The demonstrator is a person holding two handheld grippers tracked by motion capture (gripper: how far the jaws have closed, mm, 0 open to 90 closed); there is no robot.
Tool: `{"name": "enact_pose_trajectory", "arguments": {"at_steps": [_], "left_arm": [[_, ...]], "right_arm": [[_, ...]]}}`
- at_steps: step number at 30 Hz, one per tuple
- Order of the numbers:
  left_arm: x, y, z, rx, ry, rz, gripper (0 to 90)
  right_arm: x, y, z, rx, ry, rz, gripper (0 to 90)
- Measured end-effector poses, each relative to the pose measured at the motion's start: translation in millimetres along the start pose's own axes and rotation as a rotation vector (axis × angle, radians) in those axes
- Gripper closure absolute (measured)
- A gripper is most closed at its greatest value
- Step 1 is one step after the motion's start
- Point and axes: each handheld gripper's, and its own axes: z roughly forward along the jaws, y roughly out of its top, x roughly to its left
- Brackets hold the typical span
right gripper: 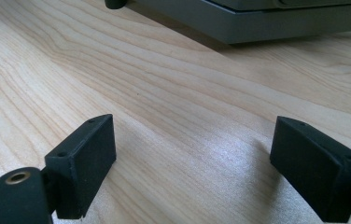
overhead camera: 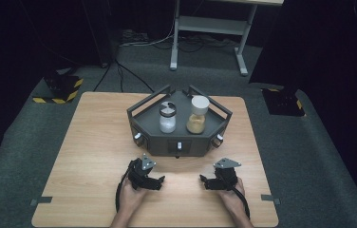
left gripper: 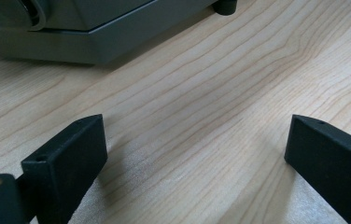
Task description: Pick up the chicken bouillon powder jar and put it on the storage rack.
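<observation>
- Both sets of jaws are wide apart, empty, low over the bench (overhead camera: 86,156).
- Rack (overhead camera: 179,137) with the two jars sits just ahead of the left gripper (overhead camera: 160,180) and right gripper (overhead camera: 204,181).
- I'd go in level and square up on one jar before closing.

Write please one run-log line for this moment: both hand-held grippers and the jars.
left hand-held gripper: open, empty, on table | right hand-held gripper: open, empty | white-powder jar, tan-powder jar: upright on grey stand, untouched

Bare table (overhead camera: 91,142) lies either side; grey rack (overhead camera: 179,130) blocks ahead.
</observation>
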Motion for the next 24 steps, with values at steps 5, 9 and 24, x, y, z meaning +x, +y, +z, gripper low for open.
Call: {"name": "enact_pose_trajectory", "arguments": {"at_steps": [5, 9, 24], "left_arm": [[0.0, 0.0, 0.0, 0.000, 0.000, 0.000, 5.6], [0.0, 0.0, 0.0, 0.000, 0.000, 0.000, 5.6], [0.0, -0.1, 0.0, -0.001, 0.000, 0.000, 5.6]], "right_arm": [[-0.5, 0.0, 0.1, 0.000, 0.002, 0.000, 14.0], [-0.5, 0.0, 0.0, 0.000, 0.002, 0.000, 14.0], [-1.9, 1.0, 1.0, 0.001, 0.007, -0.005, 13.8]]}}
